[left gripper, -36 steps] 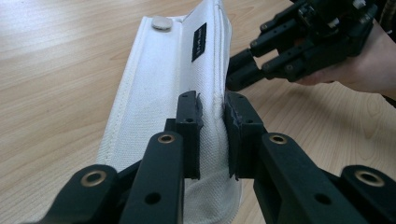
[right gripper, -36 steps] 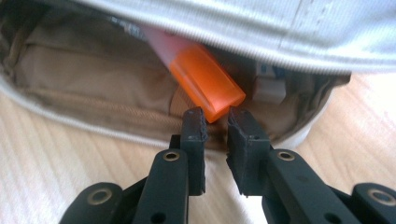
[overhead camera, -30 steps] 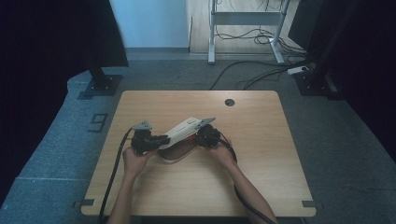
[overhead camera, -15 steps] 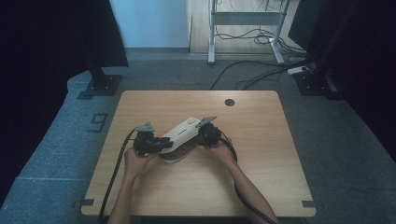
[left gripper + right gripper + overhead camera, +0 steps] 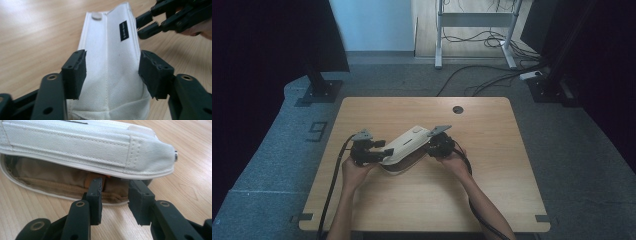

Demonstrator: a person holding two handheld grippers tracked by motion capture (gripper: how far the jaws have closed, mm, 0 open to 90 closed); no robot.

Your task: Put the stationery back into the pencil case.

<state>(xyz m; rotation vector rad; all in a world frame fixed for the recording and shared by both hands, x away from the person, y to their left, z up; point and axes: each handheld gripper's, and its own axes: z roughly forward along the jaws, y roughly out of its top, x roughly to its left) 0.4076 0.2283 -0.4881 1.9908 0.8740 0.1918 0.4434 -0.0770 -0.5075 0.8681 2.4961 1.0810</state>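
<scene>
Wooden bench [image 5: 412, 200] carries the white pouch [image 5: 404, 145] at its middle, lid propped over the open mouth. Your left tongs [image 5: 112, 72] have just been opening, the pouch end loose between them. Your right tongs [image 5: 115, 200], parted and holding nothing, have been opening at the mouth; let go further and the lid may flop shut.

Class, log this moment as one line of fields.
left gripper: opening, straddles white pouch | right gripper: opening at pouch's unzipped edge | table: pouch rests here
</scene>
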